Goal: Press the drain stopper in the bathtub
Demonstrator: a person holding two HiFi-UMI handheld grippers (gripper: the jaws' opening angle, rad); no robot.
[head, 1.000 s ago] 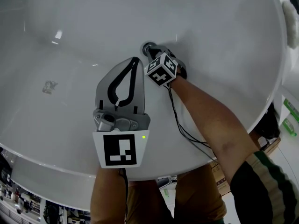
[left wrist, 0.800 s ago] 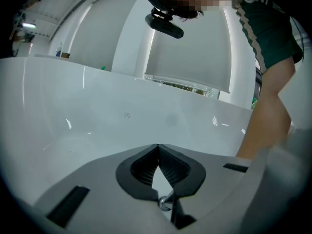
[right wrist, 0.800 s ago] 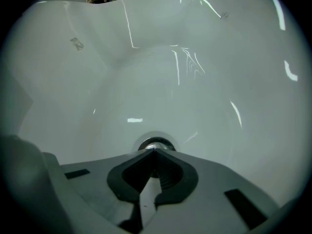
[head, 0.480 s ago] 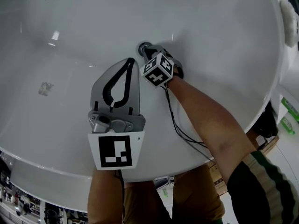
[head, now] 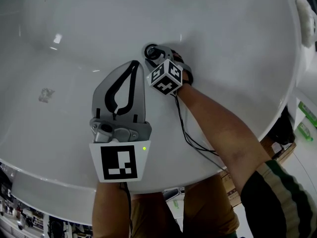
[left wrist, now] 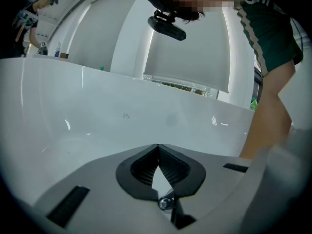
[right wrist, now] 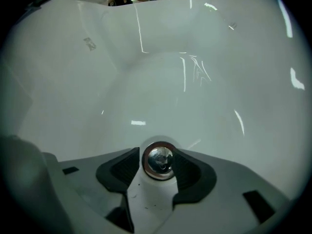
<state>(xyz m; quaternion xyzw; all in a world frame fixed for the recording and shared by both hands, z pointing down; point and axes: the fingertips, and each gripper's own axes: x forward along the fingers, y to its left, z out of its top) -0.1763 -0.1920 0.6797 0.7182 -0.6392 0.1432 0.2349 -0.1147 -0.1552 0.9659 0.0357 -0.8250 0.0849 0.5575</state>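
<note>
The round chrome drain stopper [right wrist: 159, 160] sits in the floor of the white bathtub [right wrist: 161, 77]. My right gripper [right wrist: 157, 154] hovers right over it, its jaws opening, and the stopper shows in the gap between the two dark pads [right wrist: 191, 168]. From the head view, the stopper [head: 150, 50] lies just past the right gripper [head: 156, 54] and its marker cube [head: 166, 76]. My left gripper [head: 134, 64] hangs to its left over the tub floor with its tips together. The left gripper view shows those jaws [left wrist: 157, 146] meeting with nothing between them.
The tub's rim [head: 296, 68] curves down the right side, with a white cloth [head: 307, 19] lying at its top. A black cable [head: 190, 133] trails from the right gripper along the person's forearm. A faint mark [head: 46, 94] is on the tub's left wall.
The right gripper's jaws have parted over the stopper, which now shows as a ring between them. Both grippers sit slightly further left in the view.
</note>
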